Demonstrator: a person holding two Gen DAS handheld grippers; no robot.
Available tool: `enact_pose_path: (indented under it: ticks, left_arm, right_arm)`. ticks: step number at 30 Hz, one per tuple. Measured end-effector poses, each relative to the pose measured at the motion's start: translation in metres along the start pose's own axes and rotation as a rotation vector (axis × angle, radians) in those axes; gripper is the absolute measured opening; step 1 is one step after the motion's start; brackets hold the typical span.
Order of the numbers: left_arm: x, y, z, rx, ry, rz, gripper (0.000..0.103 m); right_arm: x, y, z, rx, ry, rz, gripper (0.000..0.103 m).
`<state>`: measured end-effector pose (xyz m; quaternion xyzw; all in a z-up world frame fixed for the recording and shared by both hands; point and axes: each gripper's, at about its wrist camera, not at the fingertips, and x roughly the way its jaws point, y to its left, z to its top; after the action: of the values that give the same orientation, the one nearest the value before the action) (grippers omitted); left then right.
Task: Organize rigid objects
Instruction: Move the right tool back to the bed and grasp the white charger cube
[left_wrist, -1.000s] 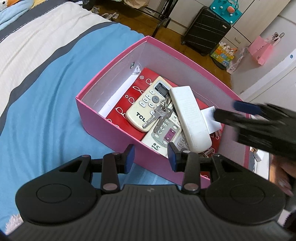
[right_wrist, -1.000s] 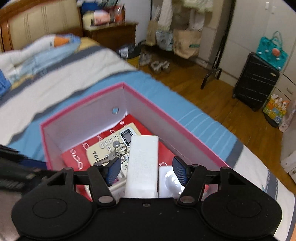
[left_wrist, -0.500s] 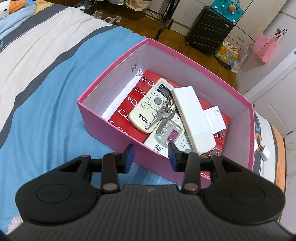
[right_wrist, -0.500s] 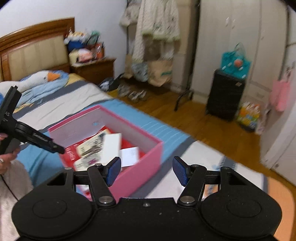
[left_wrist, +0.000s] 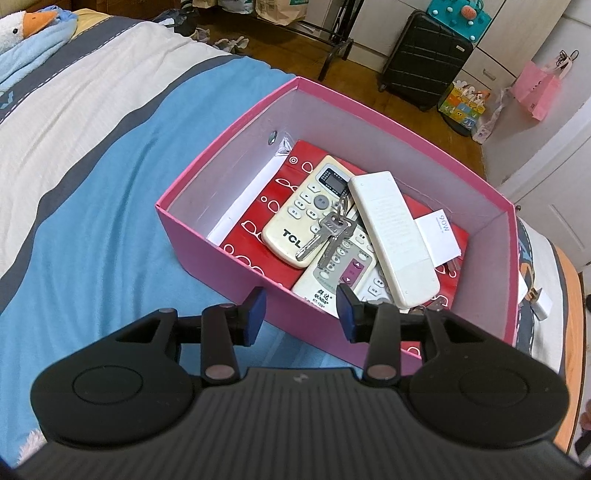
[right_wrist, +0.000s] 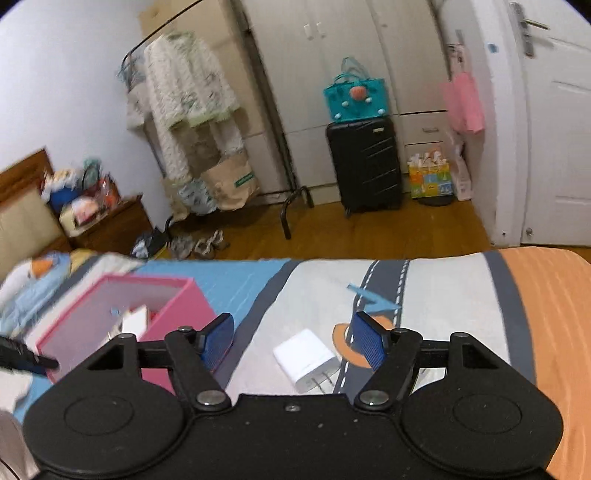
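Pink box (left_wrist: 221, 254) holding remotes (left_wrist: 306, 210), right tongs (right_wrist: 291, 341) opening over white charger (right_wrist: 306, 360)

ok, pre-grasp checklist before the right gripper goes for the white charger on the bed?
1. Target in view: white charger lies on the bedspread, ahead of the right gripper and between its fingers in the picture: ok.
2. Right jaws: opening, nothing between the pads: ok.
3. Contact with the charger: not yet made, gripper looks short of it: not ok.
4. Charger's prongs point toward the camera; which faces the pads would meet: cannot tell.
5. Pink box: upright on the bed, top open, though remotes and keys already fill much of the floor: ok.
6. Left gripper: empty, hovering at the box's near wall; gripping it: cannot tell.
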<state>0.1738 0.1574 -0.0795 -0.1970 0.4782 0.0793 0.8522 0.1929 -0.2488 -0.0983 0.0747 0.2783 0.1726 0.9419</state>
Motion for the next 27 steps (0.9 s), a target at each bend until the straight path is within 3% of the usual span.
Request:
enact_pose_path:
  ticks: [4,6,10,12,16,21,27]
  left_arm:
    - [0.0,0.0,0.0,-0.001,-0.001,-0.002,0.04]
    - [0.0,0.0,0.0,-0.004,0.001,-0.002,0.04]
    - [0.0,0.001,0.001,-0.008,0.006,-0.007,0.041]
    - [0.001,0.002,0.001,-0.01,0.007,-0.01,0.041]
    - [0.001,0.003,0.002,-0.013,0.008,-0.013,0.041]
    - [0.002,0.003,0.002,-0.018,0.009,-0.013,0.041]
    - [0.003,0.003,0.001,-0.019,0.01,-0.014,0.041]
  right_arm:
    - [0.028,0.017,-0.019,-0.113,0.089,0.022,0.075]
    - [0.046,0.031,-0.024,-0.229,0.132,0.029,0.075]
    - [0.079,0.052,-0.025,-0.478,0.203,-0.029,0.075]
    - [0.092,0.053,-0.023,-0.527,0.212,-0.057,0.075]
    - [0.114,0.039,-0.03,-0.497,0.239,-0.102,0.075]
    - [0.112,0.021,-0.039,-0.342,0.238,-0.104,0.064]
    - [0.109,0.032,-0.034,-0.253,0.37,-0.103,0.064]
